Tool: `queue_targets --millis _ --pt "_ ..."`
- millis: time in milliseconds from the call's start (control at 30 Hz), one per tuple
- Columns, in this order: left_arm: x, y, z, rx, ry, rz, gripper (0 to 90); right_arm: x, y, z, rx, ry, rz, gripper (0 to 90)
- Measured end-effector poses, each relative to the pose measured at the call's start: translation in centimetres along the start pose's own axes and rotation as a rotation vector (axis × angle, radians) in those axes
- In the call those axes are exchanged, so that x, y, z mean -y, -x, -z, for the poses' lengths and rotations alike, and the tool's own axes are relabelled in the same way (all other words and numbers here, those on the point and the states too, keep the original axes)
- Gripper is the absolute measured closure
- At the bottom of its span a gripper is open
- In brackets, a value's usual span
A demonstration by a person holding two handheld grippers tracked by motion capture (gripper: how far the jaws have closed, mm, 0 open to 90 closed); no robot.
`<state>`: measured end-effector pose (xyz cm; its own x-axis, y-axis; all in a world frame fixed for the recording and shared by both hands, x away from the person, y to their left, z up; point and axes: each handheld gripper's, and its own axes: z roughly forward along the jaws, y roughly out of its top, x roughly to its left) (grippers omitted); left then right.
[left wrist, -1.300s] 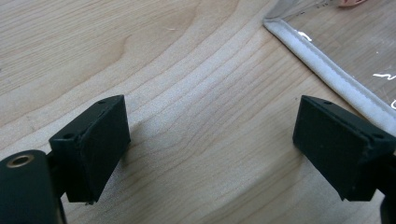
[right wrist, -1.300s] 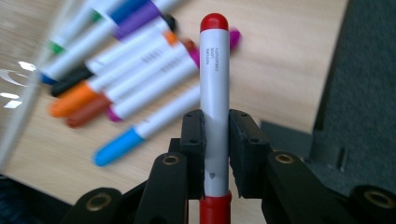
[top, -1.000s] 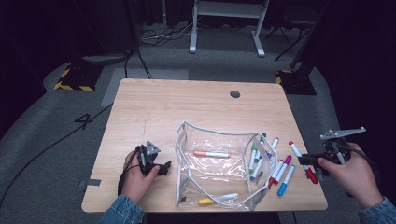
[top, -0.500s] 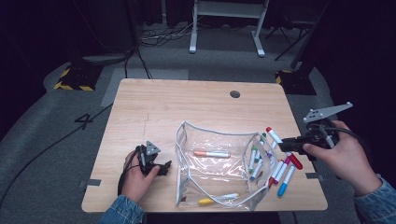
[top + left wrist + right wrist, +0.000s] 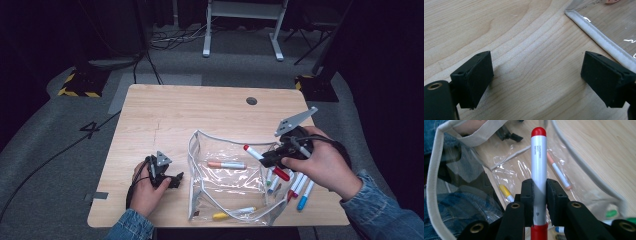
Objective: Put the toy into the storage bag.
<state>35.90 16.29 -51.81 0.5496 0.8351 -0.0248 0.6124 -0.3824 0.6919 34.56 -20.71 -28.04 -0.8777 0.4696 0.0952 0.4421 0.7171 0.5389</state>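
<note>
The right gripper [image 5: 274, 159] is clenched on a red-capped marker [image 5: 266, 162], its 2 jaws pressing the silver-white barrel near mid-length, over the right rim of a clear zip pouch [image 5: 227, 181]. In the right gripper view the red-capped marker [image 5: 538, 170] stands straight up between the pads [image 5: 527, 202], with a rounded red cap at the far end, a red band at the near end and small grey lettering along the barrel.

The left gripper [image 5: 167, 181] rests on the tabletop [image 5: 190, 110] near its front-left corner, just left of the pouch; its jaws stand wide apart and released, with bare wood between them.

Inside the pouch lie an orange-capped marker [image 5: 226, 165] and a yellow-capped marker [image 5: 233, 213]. More markers [image 5: 300, 186] lie in a loose cluster at the pouch's right side, toward the front-right corner.

The tabletop is pale wood with a round cable hole [image 5: 251, 100] near its back edge. Around it is grey floor, dark surroundings, black cables [image 5: 165, 40] and a yellow-black striped block [image 5: 79, 85].
</note>
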Motion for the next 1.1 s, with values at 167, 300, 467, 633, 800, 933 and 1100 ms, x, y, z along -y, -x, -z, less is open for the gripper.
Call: queue_targets --millis 167,300,467,633,800,933,1100 --pt "0.0 0.0 0.0 0.003 0.000 0.002 11.2 -1.6 -1.2 -2.5 -0.035 -0.043 0.067 77.0" --pt "0.0 0.0 0.0 0.004 -0.002 0.005 11.2 -2.7 -2.1 -4.4 -0.065 -0.078 0.111 77.0" --pt "0.0 0.0 0.0 0.002 0.000 -0.002 11.2 -3.4 -3.0 -6.5 -0.099 -0.133 0.151 77.0" --pt "0.0 0.0 0.0 0.008 -0.001 -0.002 11.2 -3.4 -3.7 -8.8 -0.130 -0.209 0.184 77.0" --pt "0.0 0.0 0.0 0.008 -0.001 -0.004 11.2 -3.2 -4.2 -10.7 -0.155 -0.267 0.203 77.0" --pt "0.0 0.0 0.0 0.007 0.000 -0.004 11.2 -2.8 -4.3 -12.0 -0.172 -0.301 0.215 77.0" --pt "0.0 0.0 0.0 0.008 -0.001 -0.004 11.2 -2.3 -4.4 -13.3 -0.194 -0.339 0.235 77.0"
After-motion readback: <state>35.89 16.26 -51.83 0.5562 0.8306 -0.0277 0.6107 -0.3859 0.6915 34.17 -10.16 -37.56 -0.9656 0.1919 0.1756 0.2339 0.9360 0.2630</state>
